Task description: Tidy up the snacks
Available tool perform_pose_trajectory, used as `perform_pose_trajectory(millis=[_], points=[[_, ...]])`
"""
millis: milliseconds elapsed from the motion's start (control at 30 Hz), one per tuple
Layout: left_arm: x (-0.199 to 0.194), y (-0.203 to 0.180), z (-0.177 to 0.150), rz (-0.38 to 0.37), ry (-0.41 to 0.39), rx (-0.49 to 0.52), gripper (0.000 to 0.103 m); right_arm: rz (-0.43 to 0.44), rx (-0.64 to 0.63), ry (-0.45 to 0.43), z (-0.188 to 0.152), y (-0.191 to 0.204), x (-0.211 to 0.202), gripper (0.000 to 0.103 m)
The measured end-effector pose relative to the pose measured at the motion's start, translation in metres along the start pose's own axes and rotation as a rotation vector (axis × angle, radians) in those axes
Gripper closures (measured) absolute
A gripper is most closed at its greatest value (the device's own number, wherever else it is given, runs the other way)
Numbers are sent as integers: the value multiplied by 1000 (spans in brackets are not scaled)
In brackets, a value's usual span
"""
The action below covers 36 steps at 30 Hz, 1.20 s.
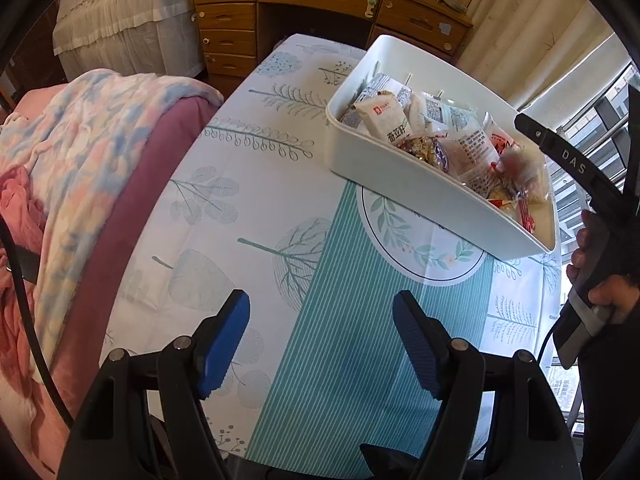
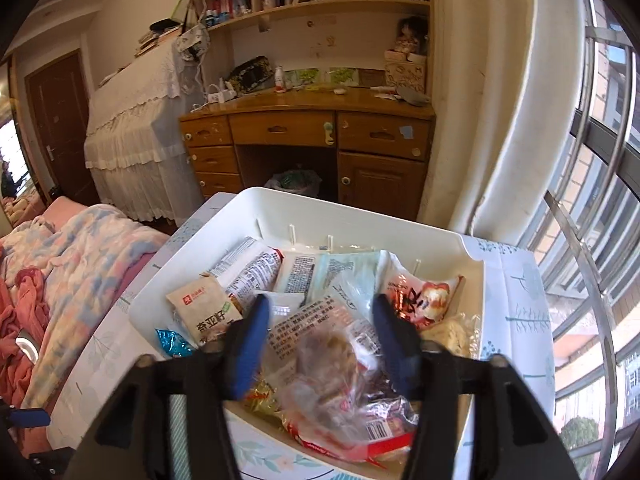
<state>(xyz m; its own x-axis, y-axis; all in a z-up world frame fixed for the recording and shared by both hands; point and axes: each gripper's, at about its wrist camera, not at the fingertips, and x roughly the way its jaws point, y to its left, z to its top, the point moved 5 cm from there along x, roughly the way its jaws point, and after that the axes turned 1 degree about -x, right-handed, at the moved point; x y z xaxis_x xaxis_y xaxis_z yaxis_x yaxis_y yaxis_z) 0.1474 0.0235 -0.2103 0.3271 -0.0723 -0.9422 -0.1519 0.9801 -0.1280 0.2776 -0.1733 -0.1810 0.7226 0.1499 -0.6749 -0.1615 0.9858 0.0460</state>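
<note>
Heaped full with wrapped snacks [image 2: 320,320]: white rectangular plastic bin [image 1: 400,176]. Bare patterned tablecloth [image 1: 280,208] left of bin. Beyond that, pink-and-blue blanket [image 1: 80,152].

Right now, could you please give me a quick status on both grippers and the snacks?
Left gripper open, empty, over the tablecloth. Right gripper open above the white bin; nothing pinched. Snack packets piled inside. Nothing blocking.

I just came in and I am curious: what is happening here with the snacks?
A person with a gripper in each hand is sorting snacks. The white bin on the patterned tablecloth is already full of snack packets. The right gripper hangs open over the packets, holding nothing. The left gripper is open over bare tablecloth, also holding nothing.
</note>
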Motion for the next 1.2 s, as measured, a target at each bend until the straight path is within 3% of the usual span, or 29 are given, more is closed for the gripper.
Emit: perform_pose_trajectory(millis=[33,167,367,633,867,1067,1200], points=[[-2,0,3,-2,-7,7,30,-2,12,-7,0,-1,-2,27],[-10,1,16,-32,-40,37,30,-22,45,-12,-1,-1,-9,26],[-20,10,28,-109,-65,102,30,-66,96,49,-19,6,-20,26],[-27,39,40,-214,-54,211,30,-160,245,161,-80,26,-57,22],[-34,58,29,-240,-2,292,30,-196,394,238,-126,46,-102,20],[-64,56,29,-266,-23,307,24,-210,422,256,-128,50,-149,18],[-90,50,38,-284,-64,289,21,-190,396,255,-113,56,-172,9]])
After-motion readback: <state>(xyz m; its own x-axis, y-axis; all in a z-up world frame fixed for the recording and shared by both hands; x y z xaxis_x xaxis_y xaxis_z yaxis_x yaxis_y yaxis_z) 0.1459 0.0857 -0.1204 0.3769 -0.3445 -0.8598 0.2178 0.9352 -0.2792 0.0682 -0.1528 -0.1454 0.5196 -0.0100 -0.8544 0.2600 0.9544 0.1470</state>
